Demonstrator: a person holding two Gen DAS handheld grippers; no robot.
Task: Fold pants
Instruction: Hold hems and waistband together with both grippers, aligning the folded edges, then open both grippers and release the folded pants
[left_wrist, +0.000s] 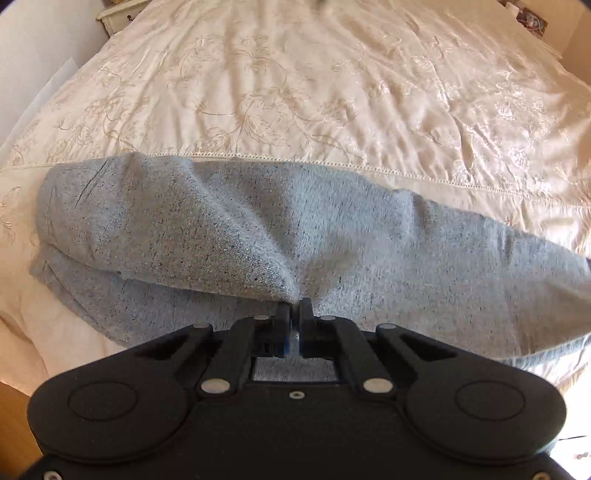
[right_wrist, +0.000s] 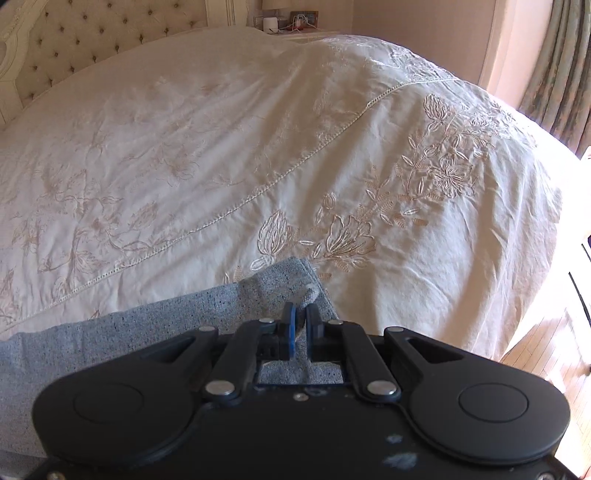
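Grey speckled pants (left_wrist: 229, 229) lie across the cream embroidered bedspread (left_wrist: 295, 92), stretched left to right. My left gripper (left_wrist: 294, 304) is shut on a pinched fold of the pants near their near edge, lifting the cloth into a ridge. In the right wrist view the pants (right_wrist: 110, 332) run off to the left. My right gripper (right_wrist: 300, 312) is shut on the pants' end, with a small nub of grey cloth sticking up between the fingers.
The bedspread (right_wrist: 258, 147) covers a large bed with a tufted headboard (right_wrist: 92, 37) at the far end. A nightstand (right_wrist: 291, 22) holds small items. Curtains (right_wrist: 557, 62) hang at right; wooden floor (right_wrist: 543, 354) lies beside the bed.
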